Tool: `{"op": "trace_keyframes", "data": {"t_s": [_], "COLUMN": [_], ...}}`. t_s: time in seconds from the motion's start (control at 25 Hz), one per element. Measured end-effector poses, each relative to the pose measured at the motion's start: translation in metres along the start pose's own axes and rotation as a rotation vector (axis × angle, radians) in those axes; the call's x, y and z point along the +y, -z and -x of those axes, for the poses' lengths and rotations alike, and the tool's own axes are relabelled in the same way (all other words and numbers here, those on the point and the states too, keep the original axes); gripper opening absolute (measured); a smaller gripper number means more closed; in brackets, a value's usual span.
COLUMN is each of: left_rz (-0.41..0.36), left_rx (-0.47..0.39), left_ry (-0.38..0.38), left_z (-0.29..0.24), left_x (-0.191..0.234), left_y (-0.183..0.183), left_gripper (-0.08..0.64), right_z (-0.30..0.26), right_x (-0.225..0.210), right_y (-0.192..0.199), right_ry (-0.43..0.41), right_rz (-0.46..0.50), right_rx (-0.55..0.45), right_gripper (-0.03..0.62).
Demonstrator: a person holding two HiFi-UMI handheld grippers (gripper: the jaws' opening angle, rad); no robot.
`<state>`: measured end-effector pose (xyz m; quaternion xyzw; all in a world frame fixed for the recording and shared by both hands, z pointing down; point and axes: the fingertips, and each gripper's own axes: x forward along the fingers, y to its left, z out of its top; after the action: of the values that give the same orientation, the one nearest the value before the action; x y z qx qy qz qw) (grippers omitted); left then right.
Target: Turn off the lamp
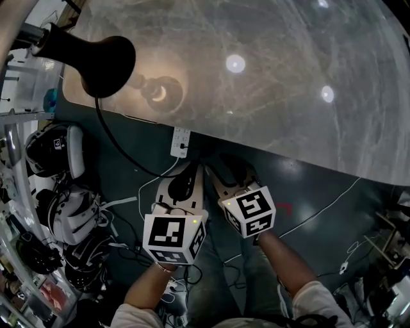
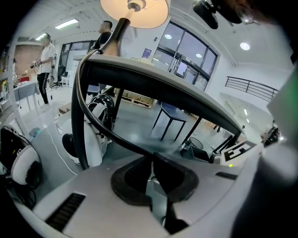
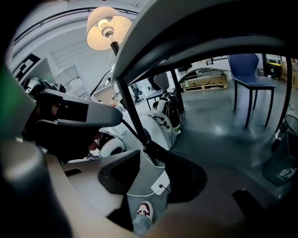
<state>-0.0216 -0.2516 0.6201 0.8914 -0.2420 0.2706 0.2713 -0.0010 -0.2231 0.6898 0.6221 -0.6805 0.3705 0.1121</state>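
Observation:
The lamp's black shade point(image 1: 96, 61) hangs over the glass table's left end, and its bulb is lit; the glowing shade point(image 2: 135, 11) point(image 3: 108, 30) shows from below in both gripper views. The lamp's black cord point(image 1: 118, 150) runs down from the lamp to my left gripper point(image 1: 186, 182). In the left gripper view the cord point(image 2: 107, 130) ends where that gripper's point(image 2: 152, 172) nearly closed jaws meet, shut on it. My right gripper point(image 1: 234, 173) sits just right of it with its jaws point(image 3: 151, 160) open and nothing pressed between them; the cord point(image 3: 132, 123) passes close to their tips.
A white power strip point(image 1: 181, 142) point(image 3: 159, 185) lies on the dark floor under the table edge point(image 1: 288, 160), with a white lead. Helmets and headsets point(image 1: 54, 150) pile up at the left. Loose cables cross the floor. A blue chair point(image 3: 249, 79) stands far right.

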Motion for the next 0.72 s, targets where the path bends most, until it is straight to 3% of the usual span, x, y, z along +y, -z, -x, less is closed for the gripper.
{"op": "trace_keyframes", "data": {"t_s": [0.72], "left_rz": [-0.024], "left_rx": [0.004], "left_ry": [0.043], "left_z": [0.007], "left_x": [-0.012], "left_y": [0.001], "left_gripper": [0.023], "right_z": [-0.015], "right_x": [0.004], "right_y": [0.0], "right_ry": [0.026], "right_rz": [-0.019], "right_rx": [0.006], "right_gripper": [0.173]}}
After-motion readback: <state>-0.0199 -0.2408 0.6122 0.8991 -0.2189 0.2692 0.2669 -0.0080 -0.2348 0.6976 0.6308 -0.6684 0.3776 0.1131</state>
